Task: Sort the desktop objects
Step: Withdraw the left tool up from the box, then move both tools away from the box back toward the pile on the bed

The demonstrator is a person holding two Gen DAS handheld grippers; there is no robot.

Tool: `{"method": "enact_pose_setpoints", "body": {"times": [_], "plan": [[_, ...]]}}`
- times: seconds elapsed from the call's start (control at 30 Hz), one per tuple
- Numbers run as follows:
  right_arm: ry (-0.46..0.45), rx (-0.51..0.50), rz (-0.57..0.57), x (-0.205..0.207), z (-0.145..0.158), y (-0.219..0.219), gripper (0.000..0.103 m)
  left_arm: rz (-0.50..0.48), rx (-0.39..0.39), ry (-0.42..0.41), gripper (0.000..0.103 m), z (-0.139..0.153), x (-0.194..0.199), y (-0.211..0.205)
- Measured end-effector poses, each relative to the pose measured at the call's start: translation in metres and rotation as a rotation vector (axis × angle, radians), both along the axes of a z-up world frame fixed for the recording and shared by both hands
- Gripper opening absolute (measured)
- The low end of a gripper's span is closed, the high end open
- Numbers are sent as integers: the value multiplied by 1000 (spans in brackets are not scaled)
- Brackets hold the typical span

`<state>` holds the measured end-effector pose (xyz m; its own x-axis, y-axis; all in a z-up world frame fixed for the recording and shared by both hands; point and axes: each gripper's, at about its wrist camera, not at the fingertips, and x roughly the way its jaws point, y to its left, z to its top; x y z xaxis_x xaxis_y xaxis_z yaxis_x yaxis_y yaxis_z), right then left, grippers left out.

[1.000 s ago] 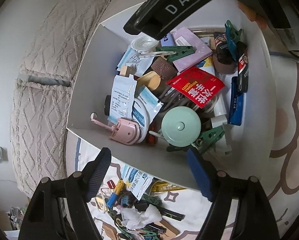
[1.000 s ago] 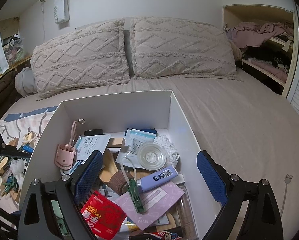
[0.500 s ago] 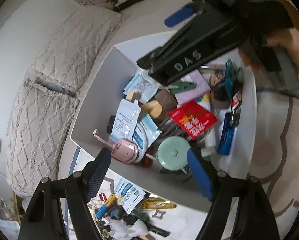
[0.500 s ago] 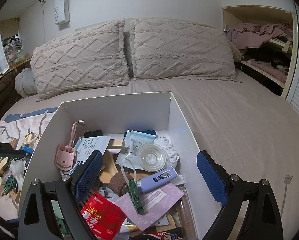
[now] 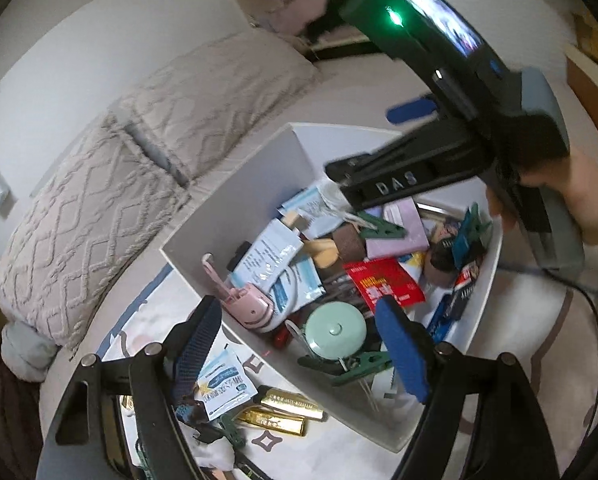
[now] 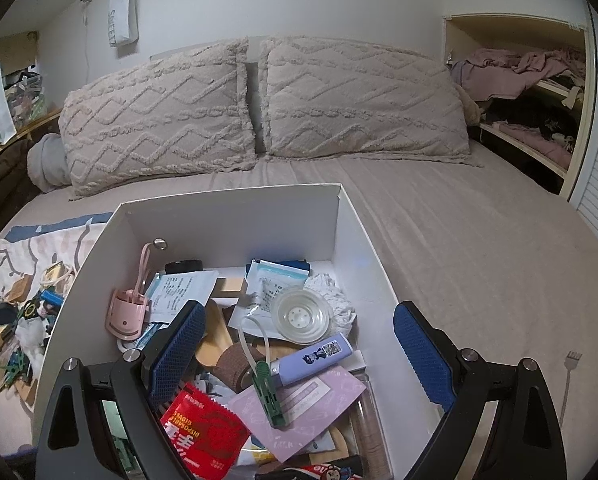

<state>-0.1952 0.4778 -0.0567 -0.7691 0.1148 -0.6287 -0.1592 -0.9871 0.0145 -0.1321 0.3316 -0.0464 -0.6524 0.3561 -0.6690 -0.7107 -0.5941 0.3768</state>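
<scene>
- The bed (image 6: 439, 240) fills the background, covered in a beige sheet, with two knitted pillows (image 6: 259, 108) side by side against the wall.
- A patterned blanket (image 6: 23, 252) lies on the bed's left part, next to the box.
- The white box (image 6: 235, 216) sits on the bed in front of the pillows, open at the top and full of small things.
- The right gripper (image 6: 295, 356) hangs over the near part of the box, its blue-padded fingers wide apart with nothing between them.
- The left gripper (image 5: 299, 352) hovers above the box's near-left wall, fingers likewise spread and empty; one finger is over the blanket, the other over the box.
- A lilac card (image 6: 311, 408) lies flat in the box's near part, with a green clip (image 6: 269, 394) resting on it.
- A red glove packet (image 6: 203, 436) lies beside the card, partly under the right gripper's left finger.
- A pink eyelash curler (image 6: 131, 300) leans at the box's left wall.
- A clear round lid (image 6: 301, 314) sits near the middle, on paper sachets.
- A lilac tube (image 6: 315, 358) lies just in front of the lid.
- A mint round tin (image 5: 335, 332) lies near the box's wall between the left gripper's fingers.
- Outside the box, on the blanket, a loose heap (image 6: 15, 320) of small items lies beside its left wall, including two gold bars (image 5: 283, 412) and a sachet (image 5: 223, 384).
</scene>
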Motion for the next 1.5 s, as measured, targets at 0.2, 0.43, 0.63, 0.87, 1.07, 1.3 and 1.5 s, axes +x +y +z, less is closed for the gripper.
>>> {"method": "enact_pose_setpoints", "body": {"times": [0.2, 0.43, 0.63, 0.87, 1.07, 1.3, 1.5], "plan": [[-15, 8, 3, -2, -1, -1, 95, 46, 109, 39, 98, -2, 7, -30], [-19, 15, 15, -1, -1, -2, 95, 151, 218, -24, 98, -13, 15, -78], [-21, 17, 16, -1, -1, -3, 95, 208, 269, -47, 103, -17, 19, -109], [-33, 34, 6, -4, -2, -4, 95, 259, 280, -42, 103, -21, 19, -145], [-26, 29, -3, -3, -2, -3, 95, 348, 334, -20, 103, -15, 19, -188], [-36, 9, -9, -4, -2, -1, 95, 431, 365, 12, 103, -13, 20, -229], [45, 20, -12, 5, 10, -5, 98, 460, 377, 47, 103, -9, 24, -250]]}}
